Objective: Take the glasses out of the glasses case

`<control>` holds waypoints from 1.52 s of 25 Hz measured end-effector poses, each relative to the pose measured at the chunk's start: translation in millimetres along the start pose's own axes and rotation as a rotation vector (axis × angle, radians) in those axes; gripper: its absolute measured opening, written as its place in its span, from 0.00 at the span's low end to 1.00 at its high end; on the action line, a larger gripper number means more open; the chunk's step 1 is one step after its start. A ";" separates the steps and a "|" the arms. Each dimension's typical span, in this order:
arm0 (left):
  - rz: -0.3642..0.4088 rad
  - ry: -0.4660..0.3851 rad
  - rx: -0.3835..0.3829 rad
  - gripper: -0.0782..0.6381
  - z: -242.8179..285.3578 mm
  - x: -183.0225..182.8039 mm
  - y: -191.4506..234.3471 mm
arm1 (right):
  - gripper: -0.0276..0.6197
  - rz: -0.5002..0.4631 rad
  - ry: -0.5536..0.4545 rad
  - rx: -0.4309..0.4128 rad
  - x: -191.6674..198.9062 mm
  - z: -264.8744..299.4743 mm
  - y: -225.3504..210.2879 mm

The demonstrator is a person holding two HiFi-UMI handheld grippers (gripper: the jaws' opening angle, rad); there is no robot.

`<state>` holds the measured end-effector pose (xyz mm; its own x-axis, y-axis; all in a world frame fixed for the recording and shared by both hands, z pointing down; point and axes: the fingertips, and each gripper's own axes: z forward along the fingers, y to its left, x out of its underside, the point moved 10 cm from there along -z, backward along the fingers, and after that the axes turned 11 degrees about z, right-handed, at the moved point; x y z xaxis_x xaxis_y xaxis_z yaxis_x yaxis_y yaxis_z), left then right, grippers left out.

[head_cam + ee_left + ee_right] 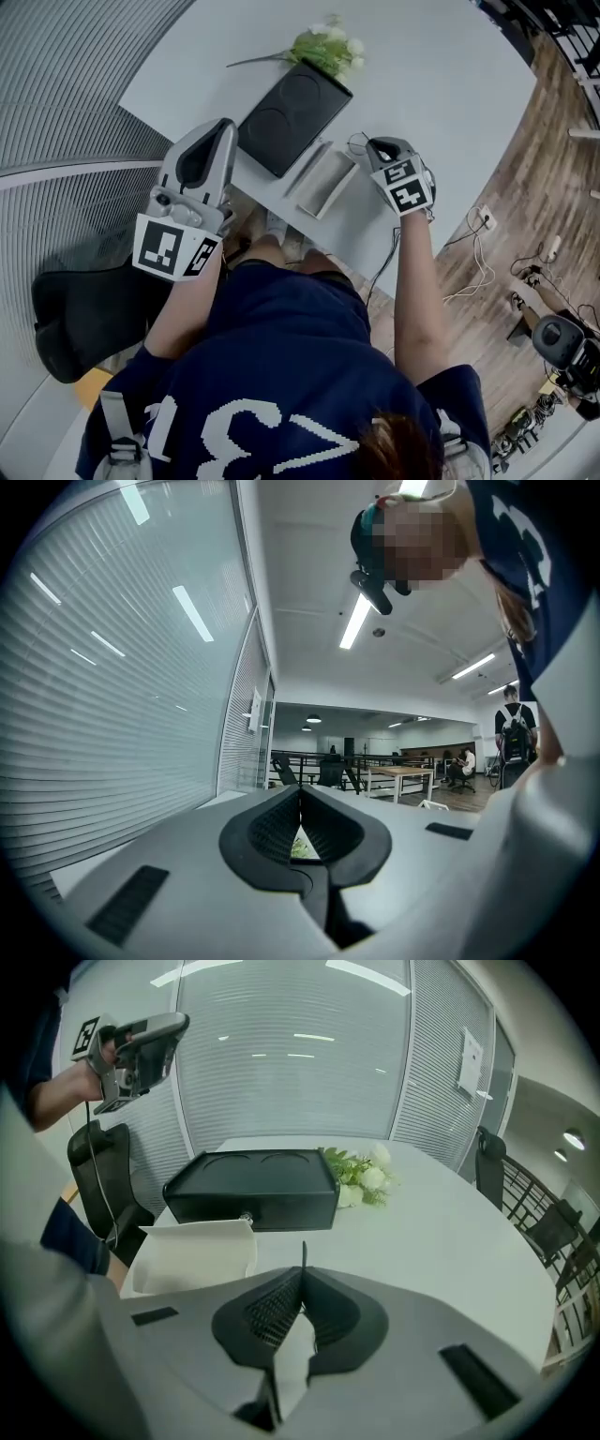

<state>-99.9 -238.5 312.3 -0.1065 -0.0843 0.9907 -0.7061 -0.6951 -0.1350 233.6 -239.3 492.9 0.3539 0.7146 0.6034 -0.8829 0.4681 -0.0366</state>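
The white glasses case lies open near the table's front edge and shows in the right gripper view as a white case. My right gripper hangs just right of it, tilted down over the table. Its jaws are shut on a thin dark piece that sticks up between the tips. Thin wire glasses show at those tips in the head view. My left gripper is held off the table's left front edge, pointing level, jaws closed on nothing. It also appears as the left gripper raised at upper left.
A black box lies behind the case, black box with white flowers beside it, flowers. The white table stretches beyond. A black chair stands at the left. Cables lie on the wood floor at right.
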 end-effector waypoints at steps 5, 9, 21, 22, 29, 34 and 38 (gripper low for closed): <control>-0.001 0.012 -0.010 0.13 -6.5 2.2 2.8 | 0.12 0.025 0.012 0.011 8.6 23.2 4.6; 0.000 0.001 -0.012 0.13 -7.4 2.6 3.3 | 0.20 0.121 -0.062 -0.011 4.0 12.5 3.0; 0.057 -0.136 0.013 0.13 8.5 -36.8 3.3 | 0.08 0.296 -0.744 0.076 -68.8 -160.4 1.8; 0.062 -0.146 0.014 0.13 9.4 -40.1 3.6 | 0.08 0.296 -0.786 0.076 -73.7 -173.0 3.9; 0.084 -0.185 0.013 0.13 12.9 -57.0 7.8 | 0.08 0.299 -0.970 0.093 -93.4 -234.2 14.2; 0.089 -0.211 0.013 0.13 16.2 -54.9 10.2 | 0.08 0.255 -0.983 0.135 -93.0 -243.9 17.9; 0.068 -0.215 0.028 0.13 20.0 -63.2 7.6 | 0.08 0.244 -0.998 0.154 -99.4 -259.6 17.8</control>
<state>-84.6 -252.8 249.0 0.0002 -0.2798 0.9600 -0.6822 -0.7020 -0.2045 262.7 -167.1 225.4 -0.1943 -0.0070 0.9809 -0.9509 0.2468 -0.1866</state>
